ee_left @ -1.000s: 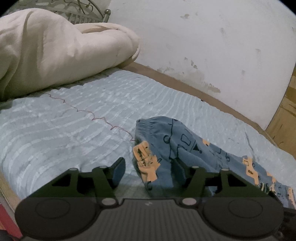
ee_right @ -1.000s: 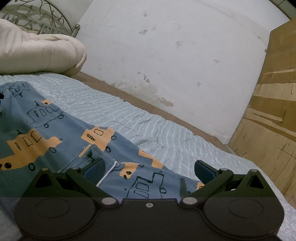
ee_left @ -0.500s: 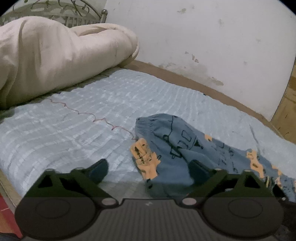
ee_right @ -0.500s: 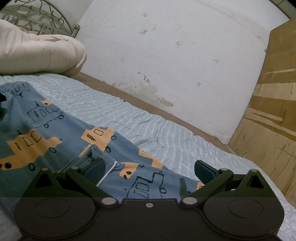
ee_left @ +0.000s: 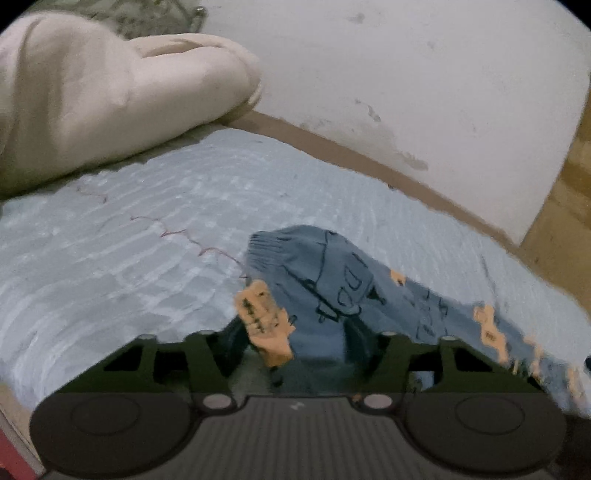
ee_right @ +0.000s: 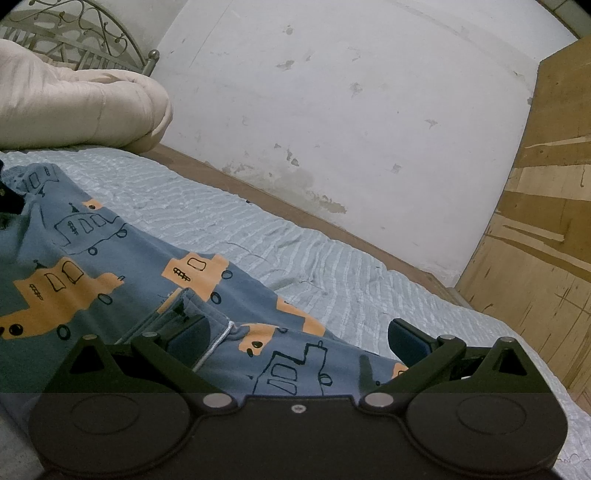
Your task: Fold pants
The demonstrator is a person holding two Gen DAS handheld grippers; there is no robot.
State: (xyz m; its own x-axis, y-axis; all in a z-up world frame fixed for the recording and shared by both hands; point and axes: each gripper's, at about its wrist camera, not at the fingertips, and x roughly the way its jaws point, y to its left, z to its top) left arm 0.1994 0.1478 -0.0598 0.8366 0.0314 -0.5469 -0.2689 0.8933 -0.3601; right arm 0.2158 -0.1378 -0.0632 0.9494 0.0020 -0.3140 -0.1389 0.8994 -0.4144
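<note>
Pale blue ribbed bedsheet (ee_left: pixel 155 280) covers the bed; stained white wall (ee_right: pixel 332 103) behind, wood panel (ee_right: pixel 535 229) to the far right.

Left claw (ee_left: pixel 295 343): jaws closing, a bunched end of the blue pants (ee_left: pixel 332 280) between them, orange print right at the near pad. Frame blurred, so firm contact can't be confirmed. Risk: the pinch takes only the top layer or the loose lip of the bunch, and the cloth slides out on the lift.

Right claw (ee_right: pixel 299 336): jaws wide apart, resting low over the pants (ee_right: pixel 110 266), fabric running between the fingers, nothing clamped. Risk: if only the left lifts, this end drags and the legs twist.

Beyond the left claw, a loose red thread (ee_left: pixel 177 232) on the sheet; could snag. Farther off, cream duvet (ee_left: pixel 103 96) heaped against the headboard (ee_right: pixel 74 33), well apart.
</note>
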